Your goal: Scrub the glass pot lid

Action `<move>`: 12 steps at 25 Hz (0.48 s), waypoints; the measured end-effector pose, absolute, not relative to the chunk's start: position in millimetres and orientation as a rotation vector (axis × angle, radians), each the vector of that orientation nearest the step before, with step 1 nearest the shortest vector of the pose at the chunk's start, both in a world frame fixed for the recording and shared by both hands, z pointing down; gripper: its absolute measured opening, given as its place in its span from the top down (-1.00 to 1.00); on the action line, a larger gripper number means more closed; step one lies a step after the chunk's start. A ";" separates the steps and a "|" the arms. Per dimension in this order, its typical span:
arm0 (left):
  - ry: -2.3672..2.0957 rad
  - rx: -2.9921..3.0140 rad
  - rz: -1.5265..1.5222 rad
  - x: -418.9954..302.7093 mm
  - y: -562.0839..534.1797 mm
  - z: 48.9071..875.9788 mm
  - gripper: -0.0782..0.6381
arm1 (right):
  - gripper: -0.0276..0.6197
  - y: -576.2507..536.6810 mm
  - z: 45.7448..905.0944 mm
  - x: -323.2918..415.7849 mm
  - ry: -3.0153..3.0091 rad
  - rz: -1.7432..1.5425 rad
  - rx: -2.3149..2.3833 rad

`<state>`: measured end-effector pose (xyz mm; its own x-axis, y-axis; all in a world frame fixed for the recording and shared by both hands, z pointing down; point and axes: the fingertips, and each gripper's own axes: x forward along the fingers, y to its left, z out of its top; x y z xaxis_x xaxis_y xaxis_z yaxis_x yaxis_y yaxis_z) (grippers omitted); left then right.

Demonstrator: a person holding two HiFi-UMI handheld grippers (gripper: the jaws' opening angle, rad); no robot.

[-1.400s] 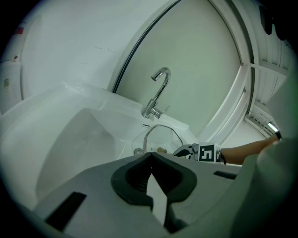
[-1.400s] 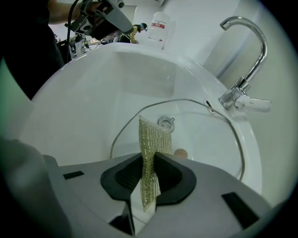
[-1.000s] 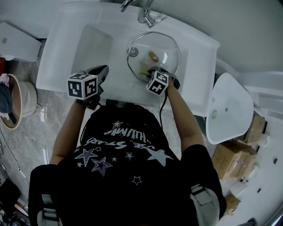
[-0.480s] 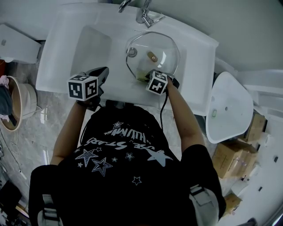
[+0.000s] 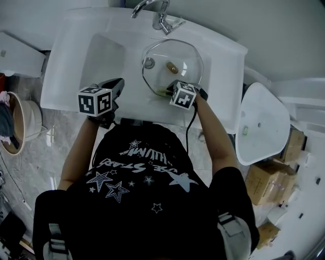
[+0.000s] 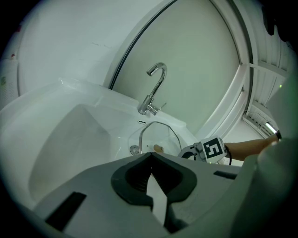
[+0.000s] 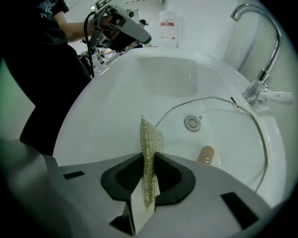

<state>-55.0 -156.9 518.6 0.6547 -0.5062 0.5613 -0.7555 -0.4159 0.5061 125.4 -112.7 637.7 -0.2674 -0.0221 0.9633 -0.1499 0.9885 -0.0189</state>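
The glass pot lid lies in the round sink bowl at the right half of the white moulded bench, its wooden knob up and its steel rim close to the bowl's wall; the drain shows through the glass. The right tongs sit at the lid's near edge, clenched on a gold-green mesh scourer that stands upright out of the jaws. In the right gripper view, the knob lies just beyond the jaws. The left tongs hang over the bench's front edge beside the rectangular trough, jaws pressed together with nothing between them. A chrome swan-neck faucet stands behind the bowl. The floor is pale veined stone. A white bottle stands at the far end of the bench, its label too small to read. The person's black shirt carries white stars and lettering that I cannot read. A white moulded fixture stands to the right, cardboard boxes beyond it, and a round tub on the floor to the left.
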 end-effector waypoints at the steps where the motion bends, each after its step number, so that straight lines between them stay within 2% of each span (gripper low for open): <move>1: -0.976 2.104 0.414 -54.5 -157.8 518.3 0.76 | 0.70 -117.2 633.6 127.4 -1.847 0.116 0.142; 12: -0.994 2.102 0.406 -54.1 -171.6 514.2 0.76 | 0.71 -216.6 574.1 167.5 -1.832 -0.084 0.628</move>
<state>-54.1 -171.6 514.2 0.6460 -0.5206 0.5583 -0.7625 -0.4069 0.5029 167.5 -216.6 574.1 -0.2166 -0.4562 0.8631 -0.3756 0.8550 0.3576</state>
